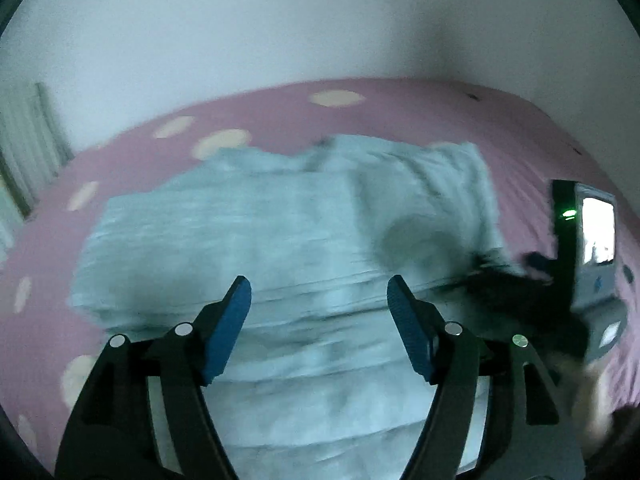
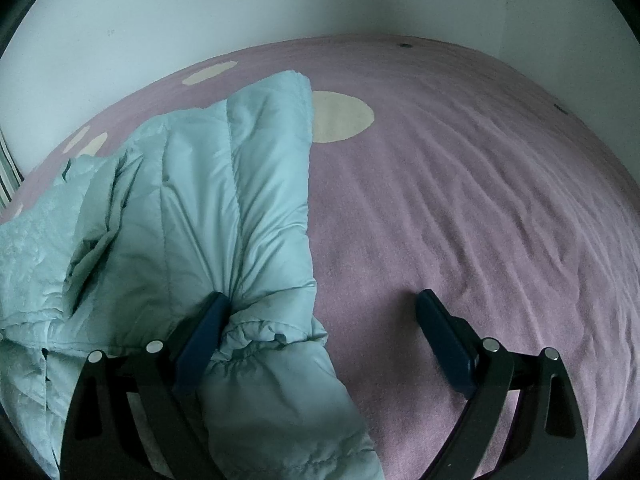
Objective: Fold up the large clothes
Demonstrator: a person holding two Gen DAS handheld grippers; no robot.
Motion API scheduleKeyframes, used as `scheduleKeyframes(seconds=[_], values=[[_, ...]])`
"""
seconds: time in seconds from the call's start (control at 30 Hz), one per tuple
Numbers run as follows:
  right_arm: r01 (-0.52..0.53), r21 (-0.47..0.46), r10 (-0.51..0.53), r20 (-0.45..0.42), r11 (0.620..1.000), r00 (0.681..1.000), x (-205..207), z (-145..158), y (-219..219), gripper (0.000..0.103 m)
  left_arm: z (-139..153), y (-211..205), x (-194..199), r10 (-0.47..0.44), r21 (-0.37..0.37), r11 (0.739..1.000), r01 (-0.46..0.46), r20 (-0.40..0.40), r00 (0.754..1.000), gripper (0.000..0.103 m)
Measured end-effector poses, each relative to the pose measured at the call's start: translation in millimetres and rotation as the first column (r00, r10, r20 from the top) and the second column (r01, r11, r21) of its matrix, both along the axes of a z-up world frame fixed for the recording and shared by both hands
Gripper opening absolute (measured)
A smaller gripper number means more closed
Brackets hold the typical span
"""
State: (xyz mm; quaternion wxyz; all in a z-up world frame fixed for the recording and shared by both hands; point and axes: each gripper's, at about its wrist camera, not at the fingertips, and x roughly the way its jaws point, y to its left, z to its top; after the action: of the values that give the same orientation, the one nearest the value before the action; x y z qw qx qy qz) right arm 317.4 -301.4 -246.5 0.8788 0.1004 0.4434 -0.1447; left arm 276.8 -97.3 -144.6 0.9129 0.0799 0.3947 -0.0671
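Observation:
A pale blue padded jacket (image 1: pixel 256 232) lies spread on a pink bed cover (image 1: pixel 400 108). The left wrist view is motion-blurred. My left gripper (image 1: pixel 319 292) is open and hovers above the jacket's middle, holding nothing. In the right wrist view the jacket (image 2: pixel 208 208) fills the left half, with a sleeve running toward the far side. My right gripper (image 2: pixel 324 308) is open wide; its left fingertip (image 2: pixel 208 320) presses against the gathered sleeve cuff (image 2: pixel 256 332), and its right fingertip (image 2: pixel 440 328) is over bare cover. The right gripper unit (image 1: pixel 576 256) shows at the right of the left wrist view.
The pink cover (image 2: pixel 460 200) has cream dots (image 2: pixel 340 116) and wrinkles on the right. White walls meet in a corner behind the bed (image 2: pixel 460 0). A striped object (image 2: pixel 6 176) sits at the far left edge.

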Motion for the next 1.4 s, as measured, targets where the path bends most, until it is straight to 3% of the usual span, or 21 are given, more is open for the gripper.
scheduleKeyframes(seconds=[0.2,0.37,0.43,0.47,0.5,0.77,0.8,0.9,0.97,1.2,1.4], values=[[0.047,-0.061,-0.043,0.070,0.997,0.997,-21,38,13,0.092,1,109,-5,0.204,0.072,0.976,-0.207,0.052,0.978,0.072],[-0.050,-0.024,0.053,0.145,0.998,0.988,-18,74,54,0.092,-13,178,4,0.341,0.077,0.937,-0.341,0.020,0.940,0.072],[-0.102,-0.005,0.102,0.131,0.995,0.986,-3,73,73,0.085,-19,193,9,0.371,0.085,0.925,-0.370,0.007,0.929,0.072],[-0.118,0.000,0.118,0.117,0.993,0.986,5,70,81,0.074,-21,199,11,0.381,0.089,0.921,-0.380,0.004,0.924,0.072],[-0.136,0.008,0.134,0.093,0.991,0.987,15,65,91,0.066,-23,202,13,0.388,0.091,0.918,-0.387,0.004,0.922,0.072],[-0.167,0.066,0.166,0.014,0.984,0.986,61,28,126,0.062,-32,222,23,0.413,0.073,0.909,-0.411,-0.023,0.910,0.074],[-0.165,0.065,0.165,0.009,0.984,0.986,63,24,125,0.043,-34,222,24,0.410,0.074,0.910,-0.407,-0.026,0.912,0.074],[-0.179,0.095,0.181,-0.014,0.979,0.983,65,16,125,0.020,-37,221,29,0.402,0.079,0.914,-0.399,-0.030,0.915,0.074],[-0.179,0.097,0.180,0.002,0.979,0.984,62,18,123,0.011,-37,220,32,0.397,0.075,0.916,-0.395,-0.027,0.917,0.074],[-0.119,0.019,0.117,0.055,0.993,0.992,40,40,91,0.009,-21,217,39,0.376,-0.015,0.927,-0.376,0.017,0.926,0.074],[-0.060,0.008,0.060,0.011,0.998,0.998,41,27,55,0.009,-35,203,67,0.359,0.024,0.933,-0.358,-0.017,0.933,0.074]])
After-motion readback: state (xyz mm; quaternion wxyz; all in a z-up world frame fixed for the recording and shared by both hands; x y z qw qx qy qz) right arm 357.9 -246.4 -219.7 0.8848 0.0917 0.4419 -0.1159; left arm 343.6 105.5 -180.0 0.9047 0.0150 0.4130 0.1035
